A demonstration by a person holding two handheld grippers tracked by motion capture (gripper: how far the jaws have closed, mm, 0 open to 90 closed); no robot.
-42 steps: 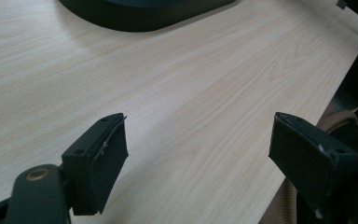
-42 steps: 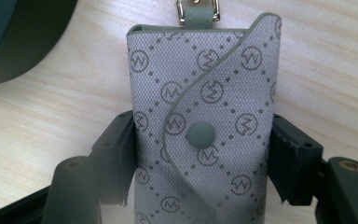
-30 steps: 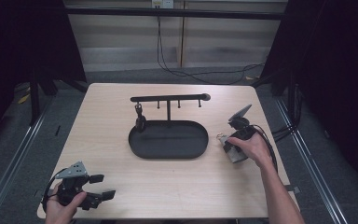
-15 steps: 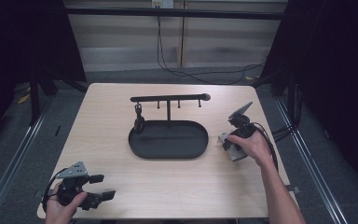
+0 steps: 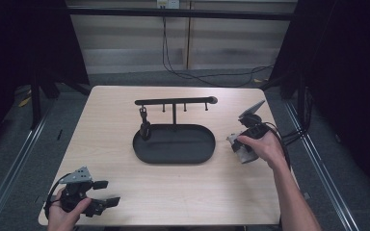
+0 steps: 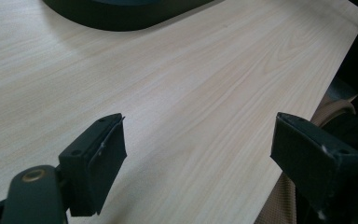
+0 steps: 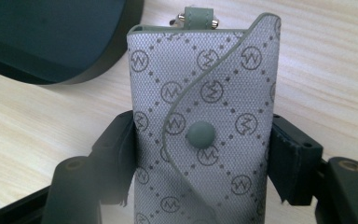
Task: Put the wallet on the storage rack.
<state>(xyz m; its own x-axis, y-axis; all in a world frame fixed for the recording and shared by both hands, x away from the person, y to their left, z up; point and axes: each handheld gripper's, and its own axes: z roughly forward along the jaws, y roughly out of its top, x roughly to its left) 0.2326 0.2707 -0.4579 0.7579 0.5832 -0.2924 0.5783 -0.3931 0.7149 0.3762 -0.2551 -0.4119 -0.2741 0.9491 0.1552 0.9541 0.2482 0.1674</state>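
A grey patterned key pouch (image 7: 204, 126) with a green snap button sits between the jaws of my right gripper (image 7: 200, 154), which is shut on its sides. In the high view the right gripper (image 5: 243, 144) holds the pouch (image 5: 242, 151) just above the table, right of the black oval tray (image 5: 174, 143). My left gripper (image 5: 103, 192) rests near the table's front left corner, open, nothing between its jaws. The left gripper view looks past the left gripper (image 6: 198, 154) at bare wood.
A black rack with a crossbar and pegs (image 5: 176, 102) rises from the tray's back edge; a small dark item (image 5: 145, 127) hangs from its left peg. The wooden table (image 5: 125, 183) has dark floor around it.
My right hand has lifted slightly with the pouch in its grip. The left gripper has stayed where it was.
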